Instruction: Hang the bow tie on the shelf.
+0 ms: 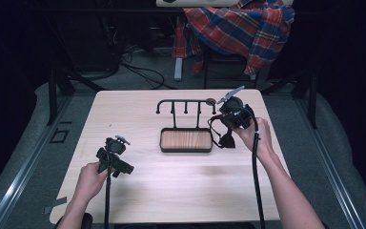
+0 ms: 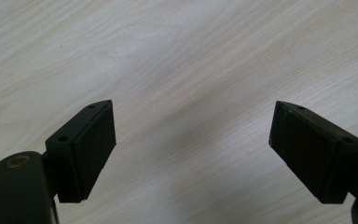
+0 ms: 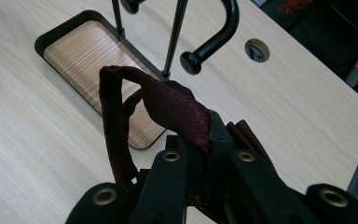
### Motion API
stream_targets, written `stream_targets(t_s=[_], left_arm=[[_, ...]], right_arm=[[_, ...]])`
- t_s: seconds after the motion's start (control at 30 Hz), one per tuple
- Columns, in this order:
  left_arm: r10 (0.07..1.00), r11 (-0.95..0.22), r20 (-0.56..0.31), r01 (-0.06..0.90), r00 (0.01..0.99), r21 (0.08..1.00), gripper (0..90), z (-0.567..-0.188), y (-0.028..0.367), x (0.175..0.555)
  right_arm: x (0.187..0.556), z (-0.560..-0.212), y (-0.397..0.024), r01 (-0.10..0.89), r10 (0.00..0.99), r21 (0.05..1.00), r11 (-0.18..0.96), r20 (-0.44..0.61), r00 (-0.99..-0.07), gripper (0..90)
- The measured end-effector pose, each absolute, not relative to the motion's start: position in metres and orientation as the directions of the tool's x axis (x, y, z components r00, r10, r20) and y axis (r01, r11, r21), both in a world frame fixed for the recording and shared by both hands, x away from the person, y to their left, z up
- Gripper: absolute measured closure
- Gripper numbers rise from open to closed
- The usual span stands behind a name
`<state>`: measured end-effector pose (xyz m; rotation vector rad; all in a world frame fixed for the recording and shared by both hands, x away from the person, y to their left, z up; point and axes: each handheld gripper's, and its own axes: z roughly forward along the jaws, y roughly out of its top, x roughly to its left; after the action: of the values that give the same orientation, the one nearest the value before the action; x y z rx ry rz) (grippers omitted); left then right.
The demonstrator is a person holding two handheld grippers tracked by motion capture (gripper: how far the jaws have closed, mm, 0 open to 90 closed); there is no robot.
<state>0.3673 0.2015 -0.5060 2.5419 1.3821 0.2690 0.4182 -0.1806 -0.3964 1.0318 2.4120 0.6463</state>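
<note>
1. Pale wooden table (image 1: 171, 191) bears a black hook stand (image 1: 183, 102) with tray, far centre.
2. Right gripper (image 1: 226, 131), just right of the tray, clamps a dark red strap (image 3: 177, 105), looped above its closed jaws.
3. Left gripper (image 2: 191, 140), near left, gapes wide over bare wood.

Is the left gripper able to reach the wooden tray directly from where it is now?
Probably yes. The left gripper is open and empty, and bare table lies between it and the tray; the right gripper stands on the tray's far side.
</note>
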Motion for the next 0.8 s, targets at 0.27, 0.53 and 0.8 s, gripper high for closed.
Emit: stream_targets(t_s=[0.27, 0.53, 0.8], left_arm=[[0.842, -0.527, 0.050, 0.799, 0.537, 0.291, 14.6, -0.506, 0.201, 0.367], [0.841, -0.528, 0.049, 0.799, 0.538, 0.289, 14.7, -0.506, 0.201, 0.367], [0.840, -0.530, 0.054, 0.798, 0.539, 0.286, 14.6, -0.507, 0.201, 0.368]], right_arm=[[0.426, -0.388, -0.176, 0.540, 0.757, 0.583, 0.607, -0.216, -0.617, 88.8], [0.437, -0.384, -0.173, 0.550, 0.772, 0.588, 0.593, -0.220, -0.597, 88.7], [0.455, -0.394, -0.178, 0.590, 0.804, 0.588, 0.553, -0.190, -0.563, 88.6]])
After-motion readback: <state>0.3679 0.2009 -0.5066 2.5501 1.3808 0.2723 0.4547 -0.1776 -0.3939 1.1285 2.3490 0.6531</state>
